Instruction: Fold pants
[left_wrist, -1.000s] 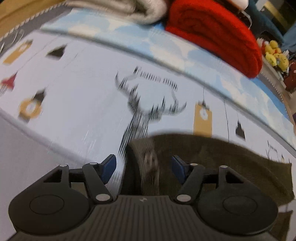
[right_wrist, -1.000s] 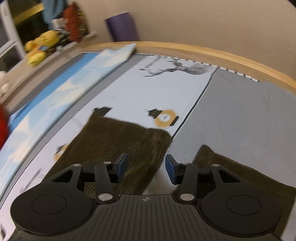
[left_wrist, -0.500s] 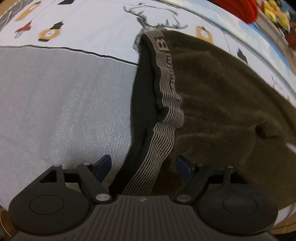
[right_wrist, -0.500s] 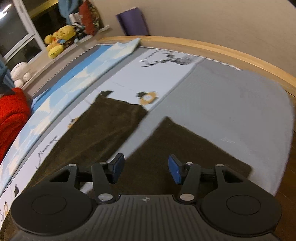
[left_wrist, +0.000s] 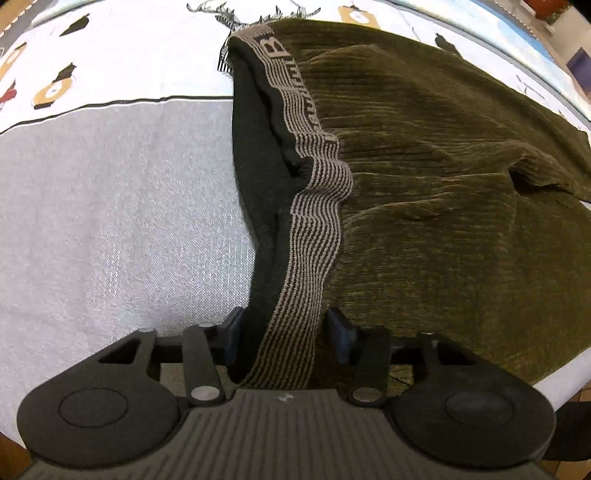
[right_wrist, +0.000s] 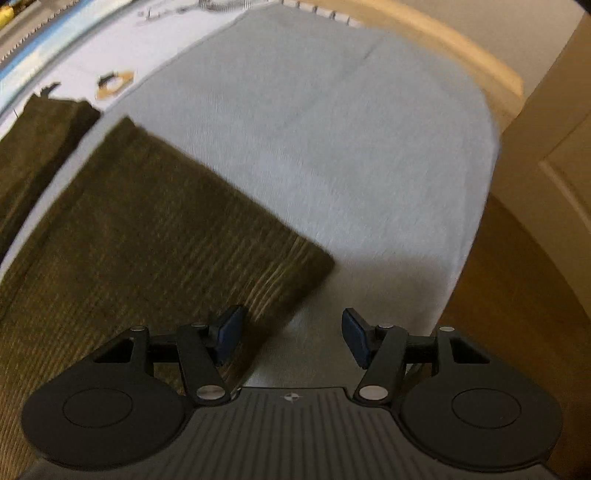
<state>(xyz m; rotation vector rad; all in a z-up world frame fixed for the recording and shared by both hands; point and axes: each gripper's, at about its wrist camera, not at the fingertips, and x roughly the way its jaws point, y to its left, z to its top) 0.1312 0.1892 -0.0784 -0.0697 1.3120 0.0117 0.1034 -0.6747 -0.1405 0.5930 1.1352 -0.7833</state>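
Ribbed olive corduroy pants (left_wrist: 424, 177) lie on the bed (left_wrist: 110, 206); left tool (left_wrist: 282, 334) gapes astride the striped knit waistband (left_wrist: 314, 229), right tool (right_wrist: 291, 339) released over a hem

1. The left wrist view looks forward along the left gripper (left_wrist: 282, 334), close above the waistband (left_wrist: 314, 206) of the pants (left_wrist: 443, 166), facing across the bed (left_wrist: 110, 203).
2. The right wrist view looks forward along the right gripper (right_wrist: 291, 338), near a pant leg's hem (right_wrist: 295, 258), facing the bed's wooden edge (right_wrist: 461, 48).
3. Both views share the olive pants and the grey bed cover — from opposite ends.
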